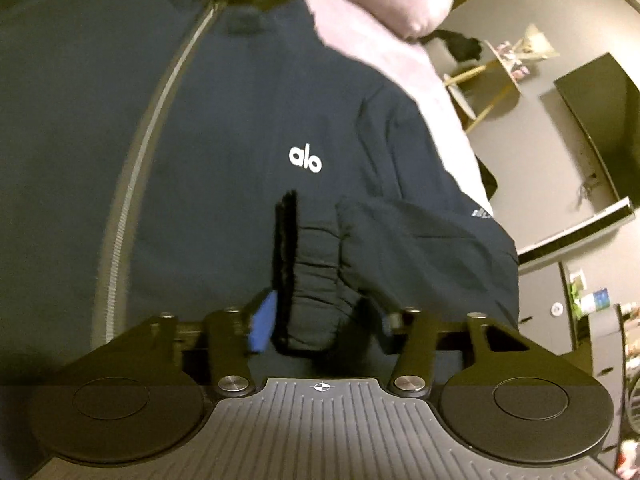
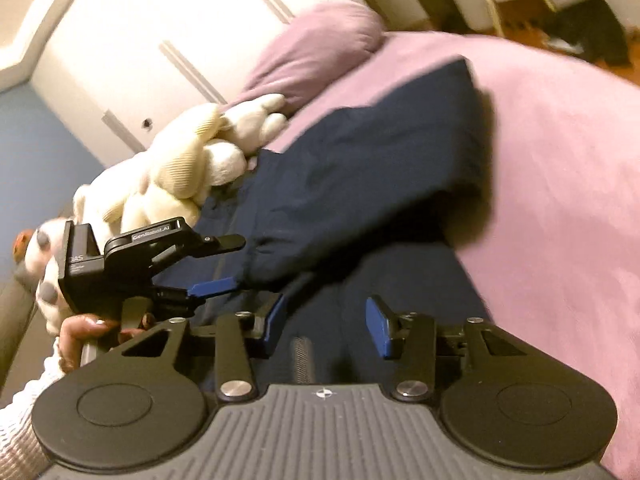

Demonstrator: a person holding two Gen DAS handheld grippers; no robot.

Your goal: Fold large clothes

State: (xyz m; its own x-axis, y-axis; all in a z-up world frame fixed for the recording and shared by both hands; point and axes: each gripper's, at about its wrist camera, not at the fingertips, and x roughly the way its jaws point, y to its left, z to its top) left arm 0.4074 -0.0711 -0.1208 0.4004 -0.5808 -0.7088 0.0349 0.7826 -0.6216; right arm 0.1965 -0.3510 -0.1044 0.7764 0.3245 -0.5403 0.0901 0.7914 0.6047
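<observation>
A navy zip-up jacket (image 1: 224,112) with a white "alo" logo (image 1: 305,160) lies spread on a pink bed cover (image 2: 560,200). My left gripper (image 1: 326,316) is shut on the gathered cuff (image 1: 316,272) of one sleeve, which is folded across the chest. In the right wrist view that left gripper (image 2: 232,264) pinches the end of the sleeve (image 2: 360,152), with a hand (image 2: 76,332) on its handle. My right gripper (image 2: 326,324) hovers open over the jacket body. Only flat fabric and the zipper (image 2: 302,360) show between its blue pads.
A cream plush toy (image 2: 188,160) and a pink pillow (image 2: 320,48) lie by the jacket's far side, in front of white cabinet doors (image 2: 160,20). Past the bed edge stand a wooden-legged stand (image 1: 492,72) and a dark flat panel (image 1: 600,120).
</observation>
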